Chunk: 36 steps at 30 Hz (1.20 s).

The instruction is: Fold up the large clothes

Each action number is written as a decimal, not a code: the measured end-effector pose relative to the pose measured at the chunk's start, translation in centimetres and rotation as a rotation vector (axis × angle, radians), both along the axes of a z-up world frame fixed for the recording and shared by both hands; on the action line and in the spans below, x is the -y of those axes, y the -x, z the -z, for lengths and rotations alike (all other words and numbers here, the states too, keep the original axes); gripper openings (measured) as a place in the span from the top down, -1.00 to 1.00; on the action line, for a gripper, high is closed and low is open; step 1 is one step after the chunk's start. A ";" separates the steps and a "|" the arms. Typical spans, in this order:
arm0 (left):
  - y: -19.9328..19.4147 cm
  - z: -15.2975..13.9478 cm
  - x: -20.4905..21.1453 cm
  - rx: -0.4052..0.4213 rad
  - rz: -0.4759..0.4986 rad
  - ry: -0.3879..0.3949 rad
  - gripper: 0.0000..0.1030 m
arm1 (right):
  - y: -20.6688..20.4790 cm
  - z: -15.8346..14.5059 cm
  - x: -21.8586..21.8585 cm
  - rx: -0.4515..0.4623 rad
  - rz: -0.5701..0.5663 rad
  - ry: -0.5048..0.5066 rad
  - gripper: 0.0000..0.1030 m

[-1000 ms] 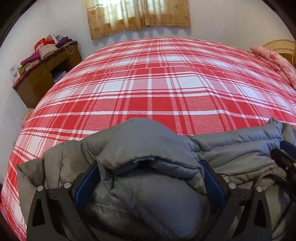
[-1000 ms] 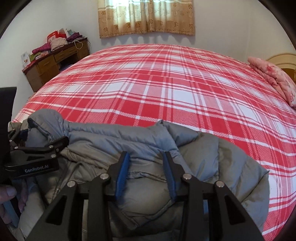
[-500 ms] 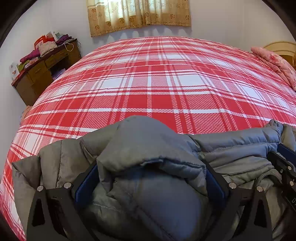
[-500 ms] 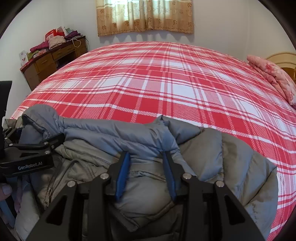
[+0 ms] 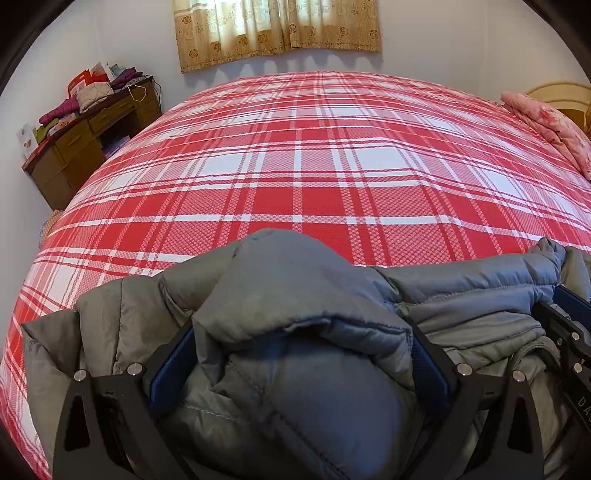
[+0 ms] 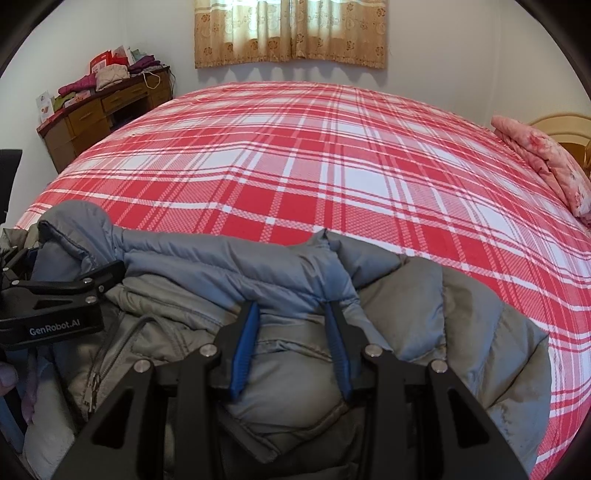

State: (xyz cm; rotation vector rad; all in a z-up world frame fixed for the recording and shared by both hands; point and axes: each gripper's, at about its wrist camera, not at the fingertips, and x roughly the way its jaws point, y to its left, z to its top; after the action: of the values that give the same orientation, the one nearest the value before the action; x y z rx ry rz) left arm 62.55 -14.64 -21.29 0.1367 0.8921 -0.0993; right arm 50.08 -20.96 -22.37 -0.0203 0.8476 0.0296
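One grey puffer jacket (image 5: 295, 369) on plaid bed (image 5: 314, 166), left gripper (image 5: 299, 354) and right gripper (image 6: 291, 343) each clamping it

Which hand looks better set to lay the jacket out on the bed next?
Probably both together. The left tool holds a thick bunch of the jacket; the right tool pinches its edge farther along. Open bed lies ahead of both.

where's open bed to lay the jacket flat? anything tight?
Free: the plaid bedspread from the grey puffer jacket up to the curtain wall, between the wooden desk side and the pink quilt. Crowded: the near edge, where left claw and right claw grip bunched jacket.
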 end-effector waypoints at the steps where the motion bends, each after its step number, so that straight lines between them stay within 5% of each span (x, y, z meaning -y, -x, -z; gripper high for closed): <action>1: 0.0 0.0 0.0 0.000 0.000 0.000 -0.98 | 0.0 0.0 0.0 0.000 0.000 0.000 0.22; 28: -0.3 -0.5 -0.2 -0.013 0.006 -0.009 -0.98 | -0.4 -0.4 -0.2 -0.021 -0.030 0.025 0.20; 30: 0.4 -2.2 -0.8 0.013 -0.003 -0.033 -0.98 | 0.5 -1.7 0.8 -0.019 -0.039 0.016 0.12; 34: 5.0 -7.4 -3.5 0.097 0.015 -0.012 -0.98 | 5.2 -4.9 3.7 0.050 -0.016 -0.028 -0.50; 36: 9.0 -9.6 -5.3 0.158 0.028 -0.046 -0.98 | 7.8 -5.6 4.8 0.052 -0.015 -0.018 -0.50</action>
State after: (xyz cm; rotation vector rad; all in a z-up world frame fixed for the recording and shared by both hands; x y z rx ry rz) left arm 53.59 -9.33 -11.68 0.1976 0.7352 -0.0923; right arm 42.29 -25.77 -16.81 -0.0102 0.7947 0.0510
